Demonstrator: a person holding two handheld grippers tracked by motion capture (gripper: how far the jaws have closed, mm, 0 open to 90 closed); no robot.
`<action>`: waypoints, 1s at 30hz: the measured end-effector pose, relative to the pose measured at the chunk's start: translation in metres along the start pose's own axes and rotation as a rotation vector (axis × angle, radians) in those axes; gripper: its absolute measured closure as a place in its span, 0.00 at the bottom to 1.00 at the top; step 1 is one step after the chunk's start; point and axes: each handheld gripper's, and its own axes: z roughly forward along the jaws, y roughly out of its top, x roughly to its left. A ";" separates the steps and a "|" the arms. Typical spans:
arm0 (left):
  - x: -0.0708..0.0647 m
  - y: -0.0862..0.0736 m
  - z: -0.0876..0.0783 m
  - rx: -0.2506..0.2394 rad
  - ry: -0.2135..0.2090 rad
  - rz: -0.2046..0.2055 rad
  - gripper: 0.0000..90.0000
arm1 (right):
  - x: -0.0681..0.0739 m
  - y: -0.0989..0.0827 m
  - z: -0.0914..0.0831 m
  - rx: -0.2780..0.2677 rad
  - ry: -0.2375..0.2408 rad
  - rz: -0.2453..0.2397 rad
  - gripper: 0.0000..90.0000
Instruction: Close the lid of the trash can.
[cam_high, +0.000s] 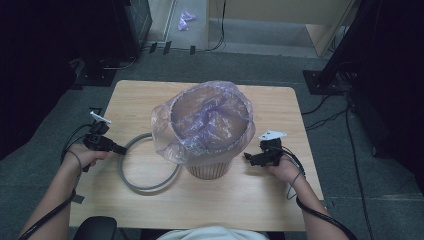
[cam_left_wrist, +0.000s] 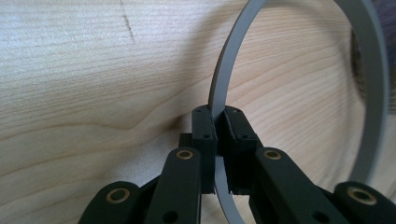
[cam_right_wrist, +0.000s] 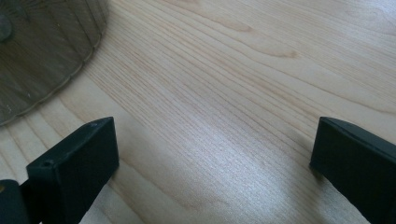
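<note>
Grey plastic ring lies gripped by left tongs, not yet fitted over bagged bin; right tongs gape wide.

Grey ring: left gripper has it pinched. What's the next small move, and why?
Probably lift the grey ring off the table and carry it toward the bin. The left gripper is shut on the ring's band, so the grip looks done. The purple bag drapes loosely over the bin's rim, and the ring appears sized to clamp it. The right gripper waits open beside the bin.
</note>
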 end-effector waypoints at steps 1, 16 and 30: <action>-0.001 0.001 -0.002 -0.002 -0.006 0.001 0.94 | 0.000 0.000 0.000 0.000 0.000 0.000 0.01; -0.014 0.013 -0.035 0.005 -0.021 0.001 0.94 | 0.000 0.000 0.000 0.000 0.000 -0.001 0.01; -0.024 0.018 -0.063 0.006 0.000 0.010 0.94 | 0.000 -0.001 -0.001 0.000 0.003 -0.004 0.01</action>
